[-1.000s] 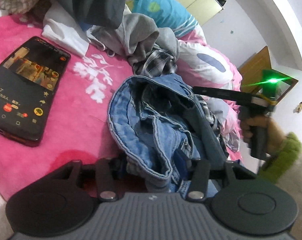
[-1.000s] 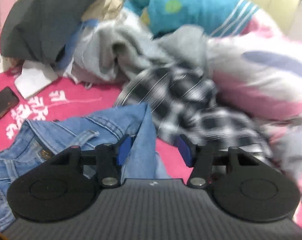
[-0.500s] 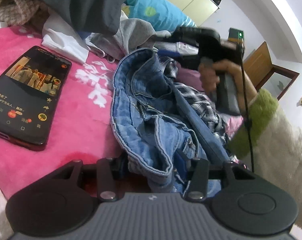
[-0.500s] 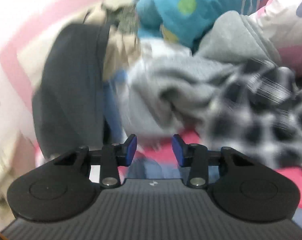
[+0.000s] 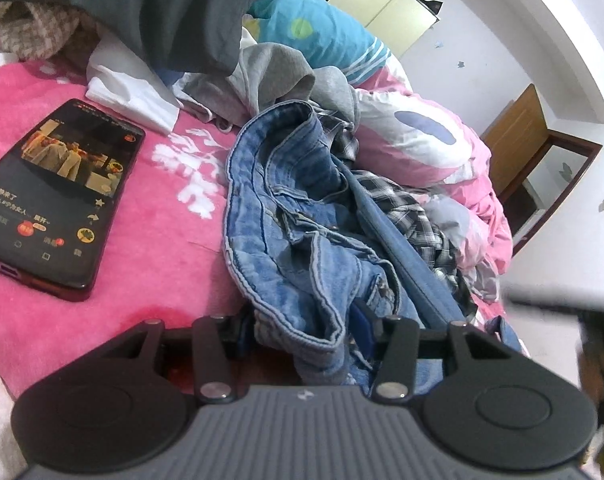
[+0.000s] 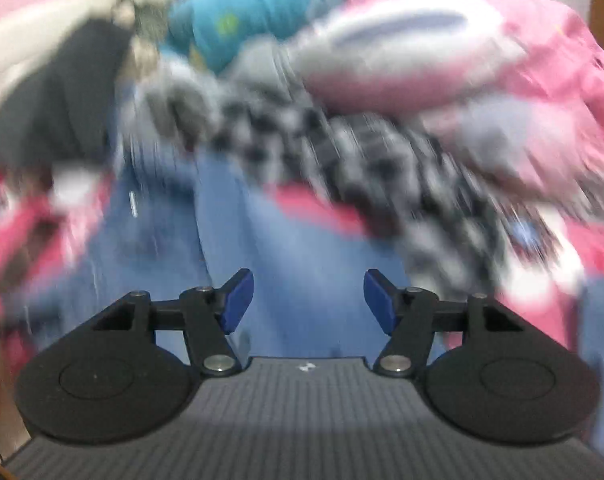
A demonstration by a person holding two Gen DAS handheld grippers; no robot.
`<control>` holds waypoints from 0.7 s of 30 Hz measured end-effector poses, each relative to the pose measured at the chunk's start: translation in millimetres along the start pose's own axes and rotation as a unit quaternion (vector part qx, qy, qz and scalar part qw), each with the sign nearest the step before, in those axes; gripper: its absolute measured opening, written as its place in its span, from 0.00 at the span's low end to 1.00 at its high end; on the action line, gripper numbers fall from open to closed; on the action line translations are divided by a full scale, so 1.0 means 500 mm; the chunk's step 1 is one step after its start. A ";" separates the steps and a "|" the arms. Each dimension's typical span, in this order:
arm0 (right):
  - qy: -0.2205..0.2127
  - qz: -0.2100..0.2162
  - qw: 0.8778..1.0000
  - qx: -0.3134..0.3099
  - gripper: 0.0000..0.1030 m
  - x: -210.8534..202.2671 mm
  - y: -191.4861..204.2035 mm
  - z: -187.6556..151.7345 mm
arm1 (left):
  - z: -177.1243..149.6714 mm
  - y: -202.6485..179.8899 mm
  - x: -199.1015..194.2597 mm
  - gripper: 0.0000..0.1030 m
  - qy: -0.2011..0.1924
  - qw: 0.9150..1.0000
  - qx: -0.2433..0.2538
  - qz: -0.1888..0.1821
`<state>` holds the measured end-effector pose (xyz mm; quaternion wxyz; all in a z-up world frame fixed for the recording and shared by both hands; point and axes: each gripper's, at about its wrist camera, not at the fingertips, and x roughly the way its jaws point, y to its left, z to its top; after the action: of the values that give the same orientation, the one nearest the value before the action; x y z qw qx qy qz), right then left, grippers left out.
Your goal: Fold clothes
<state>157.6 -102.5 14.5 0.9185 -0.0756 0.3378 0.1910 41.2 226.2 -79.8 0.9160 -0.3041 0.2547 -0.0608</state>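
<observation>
A: Going left to right, what lies where?

B: A phone (image 5: 57,196) sits far left on the pink blanket (image 5: 149,248). The jeans (image 5: 302,232) are bunched mid-bed, their long axis running from near to far. The left gripper (image 5: 302,332) is clenched on their near hem.

A: And the other side?

B: The right gripper (image 6: 305,300) has just been opening; its jaws stand released, nothing between them, denim directly beyond. My guess is it takes the free near edge, on its own side of the jeans.
</observation>
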 end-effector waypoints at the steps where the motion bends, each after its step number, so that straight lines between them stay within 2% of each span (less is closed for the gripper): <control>1: 0.013 -0.009 1.000 -0.004 0.59 -0.013 -0.002 -0.040 | -0.001 -0.003 -0.001 0.48 -0.001 1.000 0.002 0.005; 4: 0.036 -0.024 0.998 -0.044 0.59 -0.032 0.013 -0.146 | -0.003 -0.011 -0.004 0.48 -0.004 1.000 0.006 0.020; 6: 0.053 -0.054 0.994 -0.079 0.57 -0.026 0.025 -0.189 | -0.004 -0.017 -0.006 0.48 -0.004 1.000 0.008 0.029; 8: 0.046 -0.077 0.991 -0.096 0.39 -0.026 0.026 -0.209 | -0.005 -0.024 -0.008 0.48 -0.006 0.999 0.015 0.038; 9: 0.042 -0.092 0.991 -0.088 0.14 -0.029 0.019 -0.207 | -0.005 -0.027 -0.009 0.48 -0.006 0.999 0.019 0.042; 10: 0.033 -0.097 0.992 -0.075 0.08 -0.037 0.008 -0.200 | -0.005 -0.029 -0.010 0.48 -0.007 0.999 0.023 0.045; 12: -0.004 -0.106 0.993 -0.052 0.04 -0.057 -0.017 -0.175 | -0.004 -0.030 -0.012 0.48 -0.006 0.998 0.025 0.048; 14: -0.033 -0.126 0.990 -0.060 0.04 -0.070 -0.044 -0.137 | -0.001 -0.027 -0.012 0.48 -0.004 0.999 0.022 0.046; 18: -0.081 -0.137 0.985 -0.061 0.03 -0.065 -0.144 -0.014 | 0.003 -0.029 -0.013 0.47 -0.004 0.999 0.030 0.044; 21: -0.096 -0.135 0.986 -0.022 0.03 -0.010 -0.242 0.093 | 0.005 -0.027 -0.011 0.46 0.000 0.999 0.027 0.044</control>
<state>230.4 -202.1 54.3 0.9622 -0.1221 0.2304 0.0791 38.5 217.9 -67.9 0.9256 -0.2675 0.2665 -0.0274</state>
